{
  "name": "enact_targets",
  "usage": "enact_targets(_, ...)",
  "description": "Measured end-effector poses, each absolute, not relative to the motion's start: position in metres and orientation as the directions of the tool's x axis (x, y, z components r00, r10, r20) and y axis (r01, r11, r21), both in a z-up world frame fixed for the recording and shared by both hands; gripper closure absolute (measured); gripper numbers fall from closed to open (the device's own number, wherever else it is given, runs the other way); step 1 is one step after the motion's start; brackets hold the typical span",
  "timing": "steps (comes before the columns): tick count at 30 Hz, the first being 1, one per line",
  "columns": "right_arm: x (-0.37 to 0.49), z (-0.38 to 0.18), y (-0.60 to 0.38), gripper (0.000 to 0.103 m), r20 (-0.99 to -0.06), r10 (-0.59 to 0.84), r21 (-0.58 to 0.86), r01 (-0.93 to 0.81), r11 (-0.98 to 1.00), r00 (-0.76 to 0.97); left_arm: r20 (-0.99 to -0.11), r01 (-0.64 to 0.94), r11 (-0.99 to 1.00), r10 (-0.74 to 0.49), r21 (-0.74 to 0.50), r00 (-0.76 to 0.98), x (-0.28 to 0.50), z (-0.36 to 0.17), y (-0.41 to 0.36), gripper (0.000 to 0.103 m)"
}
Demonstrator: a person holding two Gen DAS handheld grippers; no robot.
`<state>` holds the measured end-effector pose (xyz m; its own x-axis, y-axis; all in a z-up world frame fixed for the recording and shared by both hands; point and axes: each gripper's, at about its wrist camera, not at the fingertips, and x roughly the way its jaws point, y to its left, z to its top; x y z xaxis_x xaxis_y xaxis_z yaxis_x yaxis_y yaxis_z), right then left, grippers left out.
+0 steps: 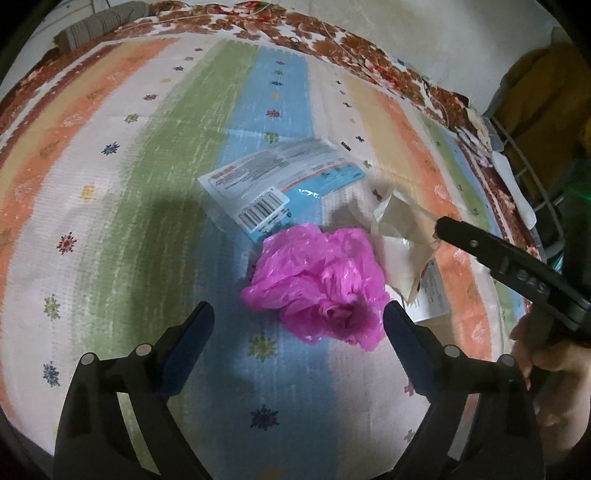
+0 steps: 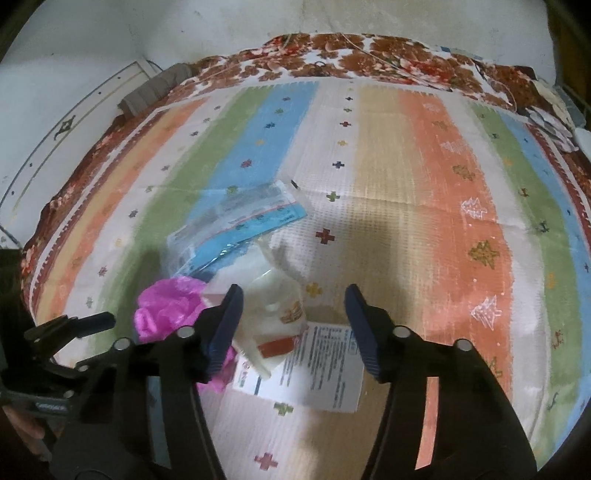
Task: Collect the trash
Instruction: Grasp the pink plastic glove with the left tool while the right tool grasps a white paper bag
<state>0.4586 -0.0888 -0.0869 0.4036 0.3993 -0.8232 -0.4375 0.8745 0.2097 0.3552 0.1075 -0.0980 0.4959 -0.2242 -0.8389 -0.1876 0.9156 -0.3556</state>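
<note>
Striped mat (image 1: 155, 155) with little flower prints covers the bed, with a brown floral sheet (image 1: 332, 33) peeking out round the edges and a plain wall behind. All the trash sits bunched together mid-mat: a crumpled pink plastic bag (image 1: 317, 280), a blue-and-white printed wrapper (image 1: 280, 177) flat behind it, a scrunched cream wrapper (image 2: 273, 302) and a printed paper leaflet (image 2: 325, 365).

Left claw (image 1: 299, 325) is spread wide and holding nothing, and the pink bag lies dead ahead, a bit toward its right finger and nearly between the tips. Right claw (image 2: 293, 321) is wide open too, empty, hovering with the cream wrapper and leaflet right between its fingers. So I'd say left is nearer the bag and right is nearer the paper stuff. The leaflet's long side runs roughly across the right claw's gap, which looks awkward for a flat pinch.
</note>
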Motion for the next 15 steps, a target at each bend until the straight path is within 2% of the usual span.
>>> enact_targets(3, 0.465, -0.091, -0.087, 0.064, -0.823, 0.408, 0.224, -0.435, 0.872, 0.395, -0.837, -0.19, 0.909, -0.238, -0.37, 0.494, 0.36, -0.102, 0.106, 0.02)
enact_targets(5, 0.467, -0.095, -0.084, 0.07, -0.828, 0.409, 0.224, -0.443, 0.868, 0.383, -0.837, -0.182, 0.91, -0.246, -0.373, 0.489, 0.363, -0.105, 0.103, 0.029)
enact_targets(7, 0.468, -0.098, -0.083, 0.083, -0.833, 0.407, 0.224, -0.446, 0.867, 0.374, -0.84, -0.16, 0.914, -0.261, -0.374, 0.477, 0.366, -0.108, 0.097, 0.04)
enact_targets(9, 0.467, -0.101, -0.083, 0.09, -0.84, 0.4, 0.219, -0.446, 0.868, 0.365, -0.846, -0.126, 0.925, -0.265, -0.358, 0.462, 0.367, -0.11, 0.091, 0.066)
enact_targets(10, 0.466, -0.102, -0.083, 0.097, -0.842, 0.401, 0.218, -0.451, 0.865, 0.362, -0.846, -0.113, 0.932, -0.255, -0.344, 0.468, 0.366, -0.109, 0.088, 0.072)
enact_targets(15, 0.457, -0.092, -0.088, 0.103, -0.834, 0.423, 0.234, -0.467, 0.853, 0.355, -0.849, -0.102, 0.939, -0.248, -0.33, 0.467, 0.365, -0.101, 0.086, 0.081)
